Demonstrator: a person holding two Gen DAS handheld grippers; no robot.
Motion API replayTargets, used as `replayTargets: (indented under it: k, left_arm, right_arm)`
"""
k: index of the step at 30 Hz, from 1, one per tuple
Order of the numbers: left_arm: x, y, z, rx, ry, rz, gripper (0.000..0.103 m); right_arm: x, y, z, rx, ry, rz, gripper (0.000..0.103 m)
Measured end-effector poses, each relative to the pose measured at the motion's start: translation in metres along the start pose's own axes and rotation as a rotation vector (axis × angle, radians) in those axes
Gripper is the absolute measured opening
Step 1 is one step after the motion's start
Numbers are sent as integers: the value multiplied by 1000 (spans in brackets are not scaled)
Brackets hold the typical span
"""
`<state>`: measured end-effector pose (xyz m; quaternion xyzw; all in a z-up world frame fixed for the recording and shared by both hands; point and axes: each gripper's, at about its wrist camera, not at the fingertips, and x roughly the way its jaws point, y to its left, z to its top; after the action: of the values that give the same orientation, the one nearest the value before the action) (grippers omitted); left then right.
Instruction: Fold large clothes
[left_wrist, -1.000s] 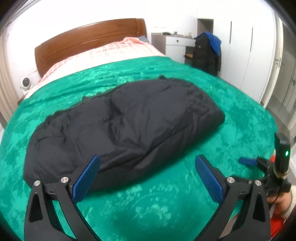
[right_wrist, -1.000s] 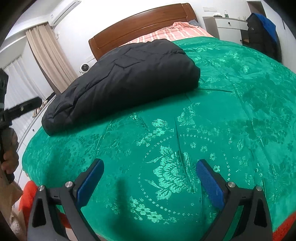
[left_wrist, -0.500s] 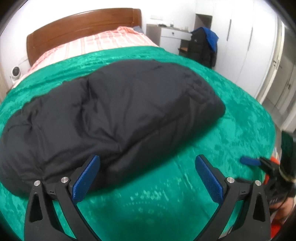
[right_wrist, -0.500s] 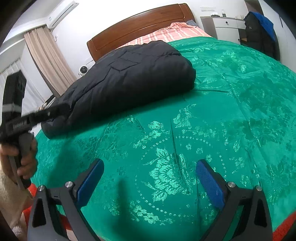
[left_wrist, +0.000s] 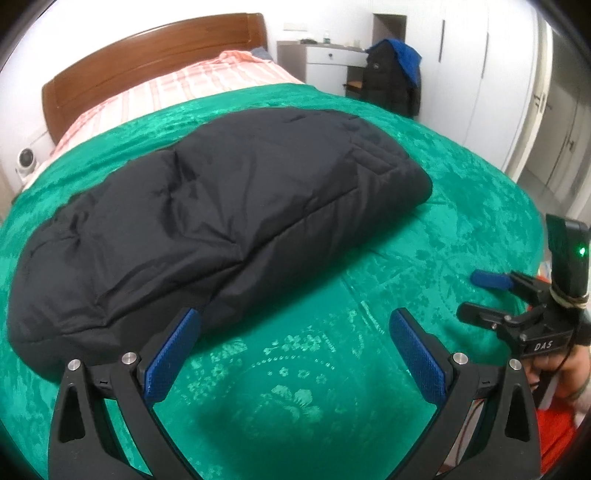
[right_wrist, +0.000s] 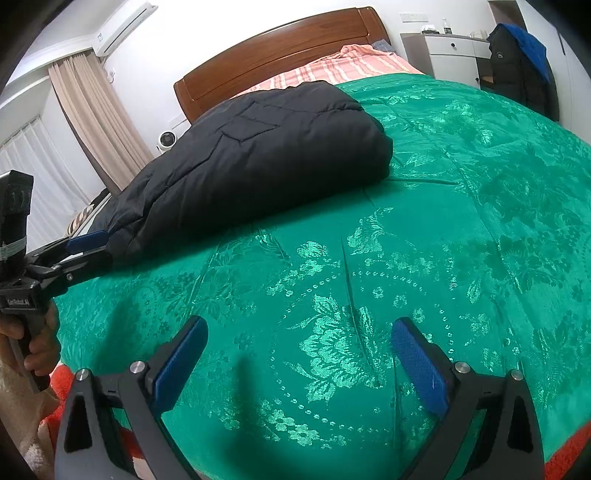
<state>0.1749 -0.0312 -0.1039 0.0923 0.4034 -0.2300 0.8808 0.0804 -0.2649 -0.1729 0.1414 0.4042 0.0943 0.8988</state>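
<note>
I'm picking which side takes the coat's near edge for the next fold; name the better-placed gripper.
Left. The left gripper is open right at the near edge of the black padded coat, one finger over its fabric. The right gripper, also open, hangs over bare green bedspread, well apart from the coat.

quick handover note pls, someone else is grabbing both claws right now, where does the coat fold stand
Left claw: open, empty, at the near edge of the black padded coat; one finger overlaps that edge, contact unclear.
Right claw: open, empty, over bare green bedspread, apart from the coat.
Coat: lies on the bedspread in a long, thick bundle, apparently already folded lengthwise, one end toward the wooden headboard.
Done: appears to be the lengthwise fold.
Left: probably folding the long bundle across to shorten it, then tidying. Neither claw has a grip yet.
</note>
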Motion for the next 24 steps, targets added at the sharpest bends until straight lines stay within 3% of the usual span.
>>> replayTargets:
  k: [17,24]
  left_arm:
    - [-24,17,8,-44,-51,35,102]
    - [-37,40,43,-58,-139,46,102]
  right_arm:
    - [0,1,-1,-7,4,-5,99]
    - [-10,-12,15,52,-34,14,99]
